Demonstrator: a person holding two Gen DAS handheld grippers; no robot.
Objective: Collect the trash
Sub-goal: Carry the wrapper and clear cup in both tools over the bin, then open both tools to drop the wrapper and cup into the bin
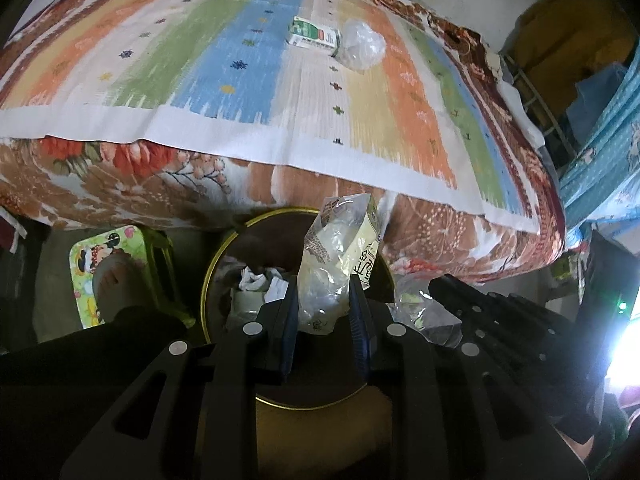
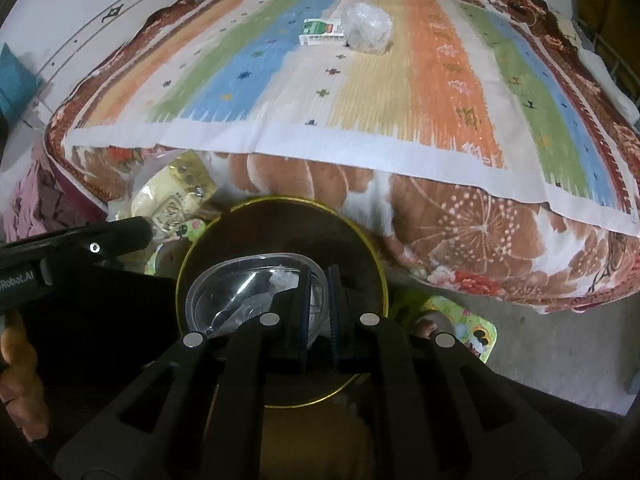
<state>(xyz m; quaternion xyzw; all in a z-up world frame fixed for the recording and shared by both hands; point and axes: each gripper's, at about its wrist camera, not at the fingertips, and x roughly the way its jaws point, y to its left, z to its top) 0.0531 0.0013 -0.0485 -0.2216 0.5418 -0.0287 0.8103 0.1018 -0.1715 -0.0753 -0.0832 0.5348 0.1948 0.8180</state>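
Left wrist: wrapper (image 1: 340, 256) stands upright between closed jaws.

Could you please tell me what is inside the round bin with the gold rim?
Crumpled white paper lies inside the bin. The rest is hidden by the held snack wrapper and clear plastic lid.

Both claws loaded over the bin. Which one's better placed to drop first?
Right, probably. The right claw holds the clear plastic lid inside the bin's gold rim; the left claw holds the yellow snack wrapper near the rim's far edge.
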